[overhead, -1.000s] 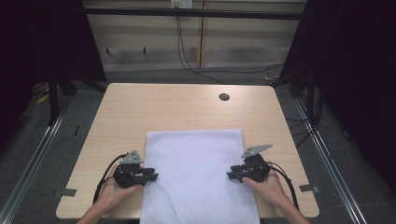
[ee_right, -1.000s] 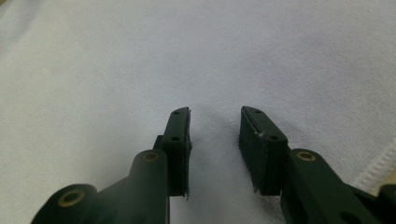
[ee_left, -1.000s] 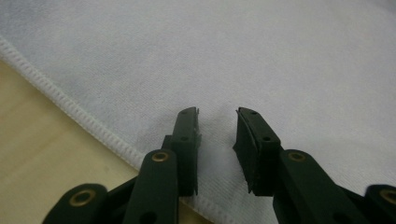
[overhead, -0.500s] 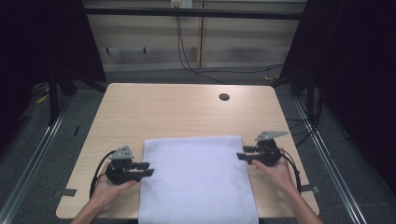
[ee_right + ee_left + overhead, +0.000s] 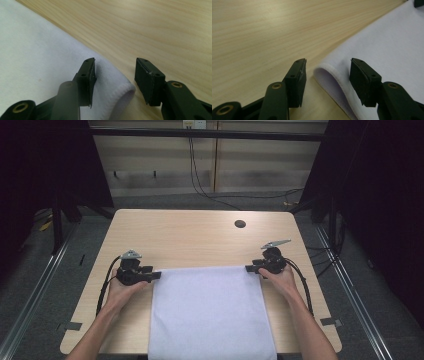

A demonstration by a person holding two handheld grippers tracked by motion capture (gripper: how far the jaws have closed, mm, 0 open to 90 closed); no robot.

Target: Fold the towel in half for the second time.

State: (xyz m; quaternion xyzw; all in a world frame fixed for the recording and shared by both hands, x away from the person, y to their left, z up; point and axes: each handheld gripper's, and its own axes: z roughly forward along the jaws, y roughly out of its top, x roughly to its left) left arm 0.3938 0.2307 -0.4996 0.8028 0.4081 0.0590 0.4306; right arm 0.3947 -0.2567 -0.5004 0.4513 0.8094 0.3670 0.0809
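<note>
Left gripper (image 5: 154, 276): released, jaws spread, with the cloth's folded corner lying between them, nearer the right-hand jaw in the left gripper view.
Left hand (image 5: 120, 291): behind the gripper, resting on bare wood.
White cloth (image 5: 210, 312): spans between the 2 grippers; far edge straight, near edge past the table's front.
Table (image 5: 185, 235): open wood ahead of both grippers, 1 dark round hole (image 5: 240, 224) far off.
Right gripper (image 5: 251, 268): released, jaws parted around the cloth's rolled corner (image 5: 122, 93), 1 jaw over fabric, the other over wood.
</note>
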